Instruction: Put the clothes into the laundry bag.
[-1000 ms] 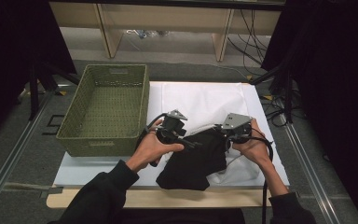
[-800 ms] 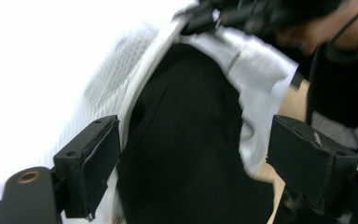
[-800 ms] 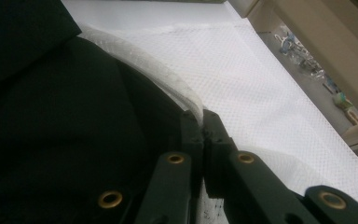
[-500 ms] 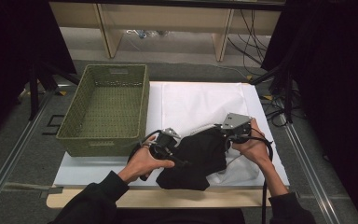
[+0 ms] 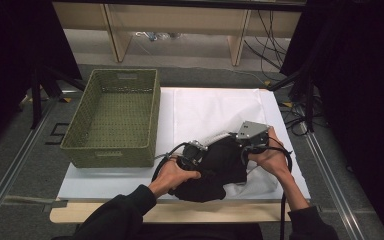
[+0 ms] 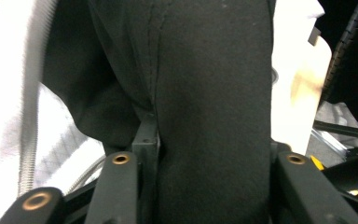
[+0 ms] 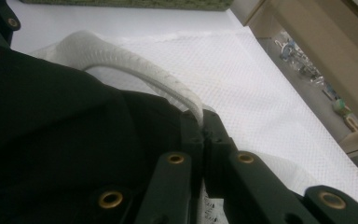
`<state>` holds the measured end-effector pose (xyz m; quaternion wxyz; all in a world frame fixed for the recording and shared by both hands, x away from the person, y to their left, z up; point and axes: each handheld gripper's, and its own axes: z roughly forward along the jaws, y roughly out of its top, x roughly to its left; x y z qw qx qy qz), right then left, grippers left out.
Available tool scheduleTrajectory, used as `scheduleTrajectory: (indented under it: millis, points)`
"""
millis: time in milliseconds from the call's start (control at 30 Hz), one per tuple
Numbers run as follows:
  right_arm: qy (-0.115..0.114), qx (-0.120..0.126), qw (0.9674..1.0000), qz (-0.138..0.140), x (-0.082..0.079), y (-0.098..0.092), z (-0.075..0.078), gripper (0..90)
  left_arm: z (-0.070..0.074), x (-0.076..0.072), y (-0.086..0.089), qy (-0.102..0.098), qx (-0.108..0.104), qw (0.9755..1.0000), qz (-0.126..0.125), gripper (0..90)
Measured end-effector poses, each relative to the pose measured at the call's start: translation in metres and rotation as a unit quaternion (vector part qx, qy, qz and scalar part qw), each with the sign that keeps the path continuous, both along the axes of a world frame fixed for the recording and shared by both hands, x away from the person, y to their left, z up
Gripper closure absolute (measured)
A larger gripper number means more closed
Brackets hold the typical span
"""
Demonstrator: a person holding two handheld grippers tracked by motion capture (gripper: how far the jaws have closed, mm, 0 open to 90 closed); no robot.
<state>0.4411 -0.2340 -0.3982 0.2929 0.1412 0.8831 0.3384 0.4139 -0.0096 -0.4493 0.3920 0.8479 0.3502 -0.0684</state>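
A: Biggest first. Bench [image 5: 130, 182] with a white sheet [image 5: 215, 107] over it, green woven basket [image 5: 111, 117] at the far left, nothing in it that I can see.

B: And the work piece?

A: Black garment [image 5: 219, 167] with a white ribbed trim [image 7: 135, 63], bunched on the sheet at the near edge, between the two hands, right of the basket and apart from it.

B: Grips?

A: Left hand-held gripper [image 5: 194, 154] is at the garment's left side; in the left gripper view a thick fold of black cloth sits between its jaws, so it's grasping the garment. Right hand-held gripper [image 7: 203, 133] has its jaws pressed together on the edge where the white trim meets the black cloth, also grasping it.

B: Step in hand?

A: Looks like folding or gathering it, probably for the basket. To do it well: keep both pinches firm, move the two hands together so the cloth doesn't twist, and lift clear of the sheet so it doesn't drag along. Left holds a bulky fold, so slipping is the risk there.
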Motion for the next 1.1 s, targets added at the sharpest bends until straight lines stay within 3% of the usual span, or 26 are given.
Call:
scheduleTrajectory:
  millis: [33, 200, 300, 367, 433, 500, 533, 567, 633, 700, 767, 867, 933, 967, 1033, 1100]
  points:
    - [0.001, 0.004, 1.0000, 0.001, -0.001, 0.000, 0.002, 89.8, 0.004, 0.002, 0.000, 0.010, -0.006, 0.9999, 0.006, 59.2]
    - [0.001, 0.019, 0.9998, -0.007, -0.005, -0.001, 0.008, 89.8, 0.023, 0.014, -0.003, 0.011, -0.026, 0.9989, 0.037, 60.0]
    - [-0.002, 0.019, 0.9998, -0.006, -0.004, -0.001, 0.009, 89.8, 0.018, 0.024, -0.011, 0.025, -0.027, 0.9977, 0.057, 59.5]
    - [-0.003, 0.015, 0.9998, -0.009, -0.004, -0.001, 0.008, 89.8, 0.010, 0.029, -0.018, 0.015, -0.021, 0.9974, 0.068, 57.2]
    - [0.000, 0.011, 0.9999, -0.001, -0.004, 0.000, 0.007, 89.8, 0.003, 0.034, -0.026, 0.001, -0.010, 0.9967, 0.080, 50.5]
    - [-0.003, 0.011, 0.9999, -0.001, -0.003, 0.000, 0.007, 89.8, 0.003, 0.034, -0.026, 0.001, -0.015, 0.9966, 0.080, 46.8]
    - [0.000, 0.013, 0.9999, -0.006, -0.004, -0.001, 0.006, 89.8, 0.006, 0.033, -0.024, 0.000, -0.015, 0.9969, 0.077, 38.6]
    - [0.000, 0.013, 0.9999, -0.006, -0.004, -0.001, 0.006, 89.8, 0.010, 0.032, -0.021, -0.006, -0.016, 0.9969, 0.077, 38.6]
    - [0.004, 0.015, 0.9999, -0.006, -0.004, -0.002, 0.006, 89.8, 0.019, 0.025, -0.014, -0.025, -0.017, 0.9968, 0.074, 30.3]
    - [0.003, 0.014, 0.9999, -0.009, -0.003, -0.004, 0.005, 89.8, 0.026, 0.016, -0.005, -0.028, -0.017, 0.9970, 0.071, 19.3]
    - [0.002, 0.014, 0.9999, -0.006, -0.003, -0.004, 0.005, 89.8, 0.033, 0.006, 0.005, -0.049, 0.001, 0.9974, 0.053, 18.3]
    - [0.005, 0.014, 0.9999, -0.009, -0.004, -0.003, 0.005, 89.8, 0.034, -0.005, 0.018, -0.077, 0.029, 0.9957, 0.043, 16.1]
    - [-0.001, 0.011, 0.9999, -0.003, -0.003, -0.003, 0.005, 89.8, 0.028, -0.010, 0.026, -0.067, 0.039, 0.9963, 0.036, 16.0]
    - [0.005, 0.012, 0.9999, -0.005, -0.004, -0.002, 0.005, 89.7, 0.023, -0.012, 0.032, -0.064, 0.056, 0.9962, 0.020, 16.0]
    - [0.001, 0.011, 0.9999, -0.004, -0.003, -0.002, 0.004, 89.7, 0.010, -0.016, 0.034, -0.068, 0.076, 0.9947, 0.004, 16.5]
    - [0.002, 0.011, 0.9999, -0.004, -0.002, -0.002, 0.004, 89.7, -0.002, -0.018, 0.028, -0.057, 0.099, 0.9935, -0.006, 17.0]
